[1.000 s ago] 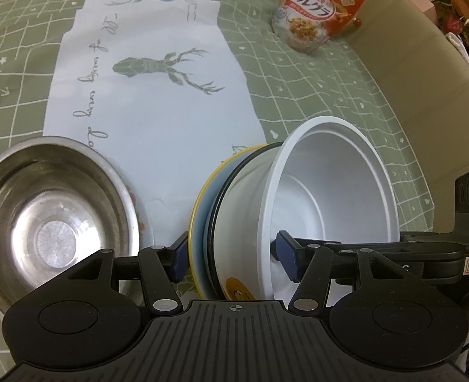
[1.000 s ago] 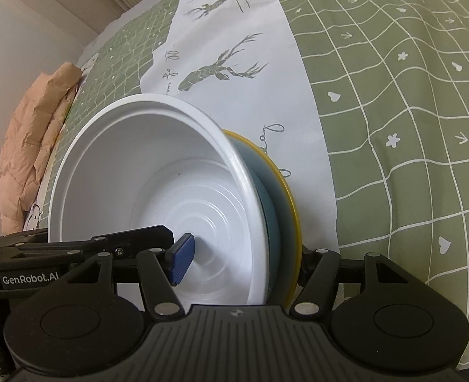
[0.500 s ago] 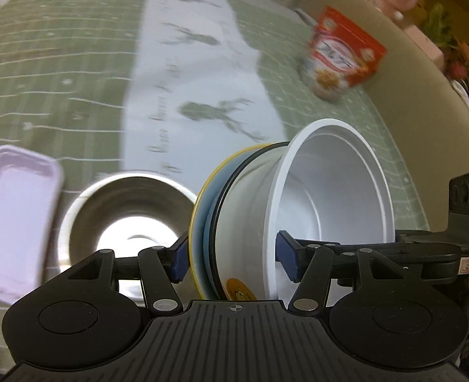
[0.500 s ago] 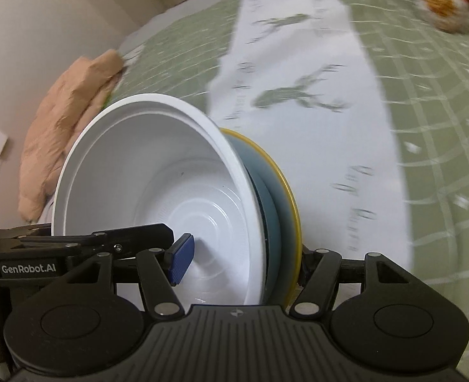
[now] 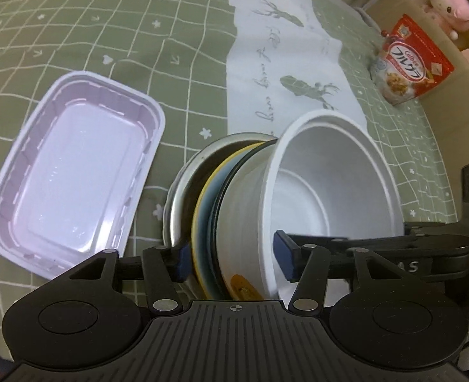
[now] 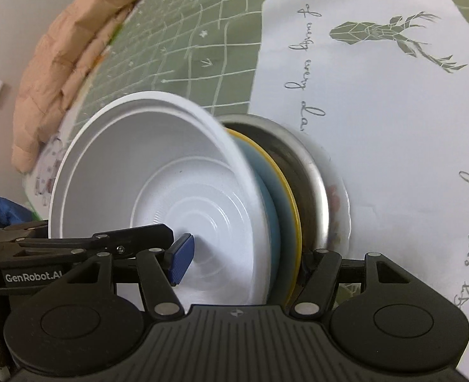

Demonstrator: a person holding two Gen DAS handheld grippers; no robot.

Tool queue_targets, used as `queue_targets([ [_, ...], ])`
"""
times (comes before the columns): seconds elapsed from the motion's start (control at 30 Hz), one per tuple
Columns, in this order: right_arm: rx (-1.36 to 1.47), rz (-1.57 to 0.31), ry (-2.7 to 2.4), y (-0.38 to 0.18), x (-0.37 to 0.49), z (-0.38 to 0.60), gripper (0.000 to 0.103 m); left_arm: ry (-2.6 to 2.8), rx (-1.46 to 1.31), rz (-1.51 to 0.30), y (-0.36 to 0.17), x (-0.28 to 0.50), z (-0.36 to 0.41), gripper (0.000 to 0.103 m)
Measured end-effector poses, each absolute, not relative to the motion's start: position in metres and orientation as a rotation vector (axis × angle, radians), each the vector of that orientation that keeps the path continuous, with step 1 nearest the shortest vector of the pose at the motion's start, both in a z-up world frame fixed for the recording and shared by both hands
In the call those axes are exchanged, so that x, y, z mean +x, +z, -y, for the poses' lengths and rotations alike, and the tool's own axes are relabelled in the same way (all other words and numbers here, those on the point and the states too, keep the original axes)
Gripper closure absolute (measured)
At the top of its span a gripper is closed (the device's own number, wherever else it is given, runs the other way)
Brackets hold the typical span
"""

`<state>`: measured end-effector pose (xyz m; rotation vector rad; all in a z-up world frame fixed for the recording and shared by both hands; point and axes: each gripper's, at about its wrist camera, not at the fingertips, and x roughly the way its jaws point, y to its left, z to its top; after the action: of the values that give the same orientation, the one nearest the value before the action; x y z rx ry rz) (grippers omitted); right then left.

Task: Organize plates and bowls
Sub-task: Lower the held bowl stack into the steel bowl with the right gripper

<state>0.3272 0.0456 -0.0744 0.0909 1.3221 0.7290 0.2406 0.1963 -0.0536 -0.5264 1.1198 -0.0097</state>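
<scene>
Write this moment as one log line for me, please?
left tongs: shut on stack | right tongs: shut on stack | stack: white bowl on blue plate | over: steel bowl | beside: lilac tray

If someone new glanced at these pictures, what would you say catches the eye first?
First, the deep white plastic bowl nested on a yellow-rimmed blue plate, clamped from opposite sides by the left gripper and right gripper just over a stainless steel bowl. Next, the pale lilac rectangular tray to its left and the red cereal bag far right.
</scene>
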Motion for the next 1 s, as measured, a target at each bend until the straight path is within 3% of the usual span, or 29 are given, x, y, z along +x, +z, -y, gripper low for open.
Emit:
queue_targets([
  [0.23,0.091,-1.312,0.698,-0.067,0.329,-0.037,0.041,-0.028,-0.541,-1.047,-0.045,0.233,-0.211,0.06],
  [0.37,0.006,-1.189,0.669,-0.043,0.318,-0.037,0.041,-0.039,-0.536,-0.943,-0.023,0.225,-0.217,0.068],
  [1.0,0.093,-1.02,0.645,-0.031,0.3,-0.028,0.034,-0.03,-0.536,-0.962,-0.032,0.217,-0.204,0.068],
])
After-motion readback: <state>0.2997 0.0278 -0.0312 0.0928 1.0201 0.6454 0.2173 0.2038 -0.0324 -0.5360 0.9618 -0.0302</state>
